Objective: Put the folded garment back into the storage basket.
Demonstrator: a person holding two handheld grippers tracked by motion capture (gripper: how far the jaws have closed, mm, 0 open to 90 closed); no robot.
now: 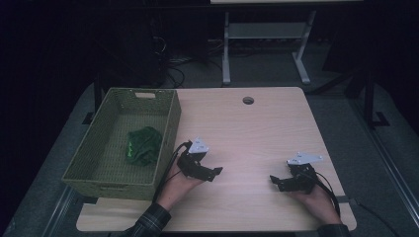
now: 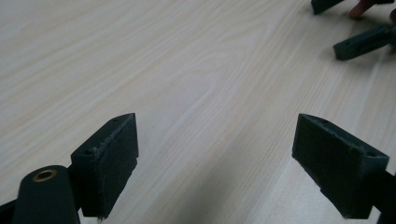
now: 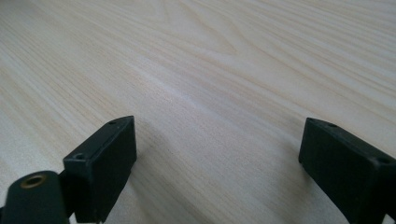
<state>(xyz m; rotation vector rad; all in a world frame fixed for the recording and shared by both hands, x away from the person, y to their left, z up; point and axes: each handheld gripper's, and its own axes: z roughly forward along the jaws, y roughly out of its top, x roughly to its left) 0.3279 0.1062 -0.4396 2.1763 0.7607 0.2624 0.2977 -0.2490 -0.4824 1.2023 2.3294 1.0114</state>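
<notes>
A crumpled green cloth lies inside an olive woven basket on the left part of the light wooden table. Just right of the basket, my left gripper rests low over the wood, jaws wide apart and nothing between them. My right gripper sits near the table's front right, pointing left, also open with bare wood between its jaws. The tips of the right gripper show at the top right of the left gripper view.
A round cable hole is near the table's far edge. Beyond the table stands a grey metal desk frame, with cables on the dark floor. The basket's right wall stands close to my left hand.
</notes>
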